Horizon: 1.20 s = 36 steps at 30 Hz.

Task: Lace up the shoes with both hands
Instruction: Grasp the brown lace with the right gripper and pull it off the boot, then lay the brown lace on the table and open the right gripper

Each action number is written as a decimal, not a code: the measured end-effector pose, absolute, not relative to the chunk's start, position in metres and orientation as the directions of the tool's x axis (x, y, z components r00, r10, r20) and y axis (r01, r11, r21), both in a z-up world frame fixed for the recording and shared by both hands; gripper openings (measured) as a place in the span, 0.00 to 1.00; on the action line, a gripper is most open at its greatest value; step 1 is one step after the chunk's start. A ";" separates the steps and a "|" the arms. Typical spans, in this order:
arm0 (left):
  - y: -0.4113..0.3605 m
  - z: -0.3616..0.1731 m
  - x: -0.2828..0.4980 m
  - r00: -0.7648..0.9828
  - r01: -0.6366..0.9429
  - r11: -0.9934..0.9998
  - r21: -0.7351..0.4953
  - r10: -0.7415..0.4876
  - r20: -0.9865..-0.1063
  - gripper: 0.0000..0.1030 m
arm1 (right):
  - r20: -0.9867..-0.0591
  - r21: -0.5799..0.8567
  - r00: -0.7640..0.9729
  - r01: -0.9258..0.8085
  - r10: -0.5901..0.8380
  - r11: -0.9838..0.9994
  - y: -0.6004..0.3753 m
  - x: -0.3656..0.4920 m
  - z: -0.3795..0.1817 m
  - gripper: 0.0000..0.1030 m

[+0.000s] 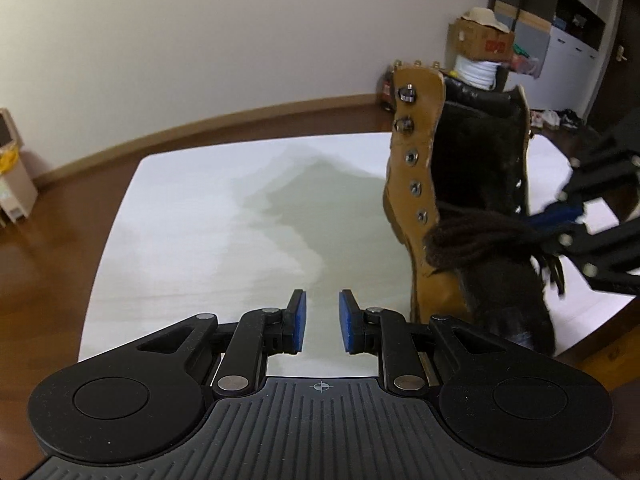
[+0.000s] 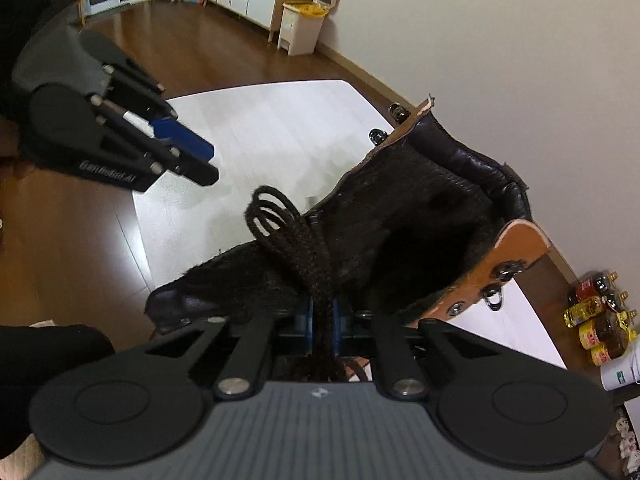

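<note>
Boot [image 1: 460, 184]: stood upright on white table [image 1: 200, 220], at two o'clock from left gripper [image 1: 322, 320], fingers apart, empty. Right gripper [image 2: 325, 326]: clamped on bundled lace [image 2: 296, 248] over tongue. Advised: bundle loosened, one end freed, lowest eyelets [image 1: 422, 216] threaded first.

I see a tan boot [image 1: 416, 184] standing unlaced on the white desk [image 1: 224, 216], its bundled dark-brown lace [image 2: 288, 236] draped across the tongue.
</note>
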<state>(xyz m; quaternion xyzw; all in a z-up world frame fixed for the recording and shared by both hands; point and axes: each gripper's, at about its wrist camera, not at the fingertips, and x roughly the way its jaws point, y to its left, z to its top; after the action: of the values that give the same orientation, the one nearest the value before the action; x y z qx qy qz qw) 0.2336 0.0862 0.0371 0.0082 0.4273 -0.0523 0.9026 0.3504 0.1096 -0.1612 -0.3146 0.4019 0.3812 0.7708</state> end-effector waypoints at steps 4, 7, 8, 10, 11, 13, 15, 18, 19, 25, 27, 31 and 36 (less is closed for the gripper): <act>0.089 0.039 0.241 0.586 0.161 0.985 -0.059 -0.144 -0.798 0.19 | -0.865 -0.204 0.449 -0.723 0.224 0.660 0.080 0.342 -0.138 0.09; 0.086 0.035 0.249 0.544 0.236 0.970 -0.061 -0.184 -0.818 0.19 | -0.857 -0.314 0.514 -0.559 0.023 0.767 0.044 0.345 -0.144 0.09; 0.084 0.032 0.252 0.533 0.252 0.966 -0.061 -0.191 -0.825 0.19 | -0.859 -0.312 0.511 -0.523 -0.001 0.793 0.036 0.347 -0.150 0.09; 0.080 0.023 0.257 0.490 0.297 0.953 -0.065 -0.210 -0.846 0.19 | -0.863 -0.309 0.502 -0.448 -0.050 0.839 0.020 0.351 -0.163 0.09; 0.079 0.020 0.258 0.477 0.304 0.950 -0.065 -0.211 -0.853 0.19 | -0.863 -0.306 0.502 -0.432 -0.055 0.848 0.018 0.353 -0.167 0.09; 0.076 0.014 0.262 0.441 0.316 0.946 -0.070 -0.212 -0.872 0.19 | -0.865 -0.281 0.498 -0.382 -0.060 0.880 0.009 0.353 -0.188 0.10; 0.075 0.009 0.267 0.406 0.303 0.949 -0.085 -0.209 -0.889 0.19 | -0.876 -0.235 0.480 -0.355 -0.040 0.905 0.006 0.352 -0.202 0.10; 0.076 0.005 0.275 0.366 0.270 0.958 -0.094 -0.192 -0.911 0.19 | -0.888 -0.191 0.459 -0.322 -0.023 0.927 0.003 0.352 -0.211 0.29; 0.077 0.005 0.276 0.360 0.259 0.961 -0.096 -0.188 -0.914 0.19 | -0.893 -0.177 0.450 -0.310 -0.020 0.934 0.004 0.352 -0.209 0.30; 0.074 0.011 0.286 0.345 0.214 0.971 -0.106 -0.176 -0.922 0.19 | -0.912 -0.094 0.409 -0.266 0.024 0.959 0.008 0.344 -0.179 0.30; 0.074 0.012 0.288 0.339 0.211 0.973 -0.097 -0.166 -0.926 0.19 | -0.914 -0.058 0.401 -0.262 0.054 0.963 0.014 0.338 -0.166 0.30; 0.071 0.015 0.295 0.329 0.214 0.972 -0.093 -0.162 -0.931 0.19 | -0.928 0.035 0.346 -0.290 0.138 0.956 0.032 0.315 -0.159 0.30; 0.070 0.017 0.297 0.330 0.222 0.971 -0.090 -0.162 -0.930 0.19 | -0.926 0.081 0.316 -0.364 0.205 0.928 0.060 0.288 -0.169 0.29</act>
<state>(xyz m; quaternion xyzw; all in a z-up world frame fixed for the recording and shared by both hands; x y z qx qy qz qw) 0.2966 0.0698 0.0171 0.0265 0.5667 -0.1176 0.8151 0.2885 0.0598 -0.1688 -0.0712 0.5575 0.1762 0.8081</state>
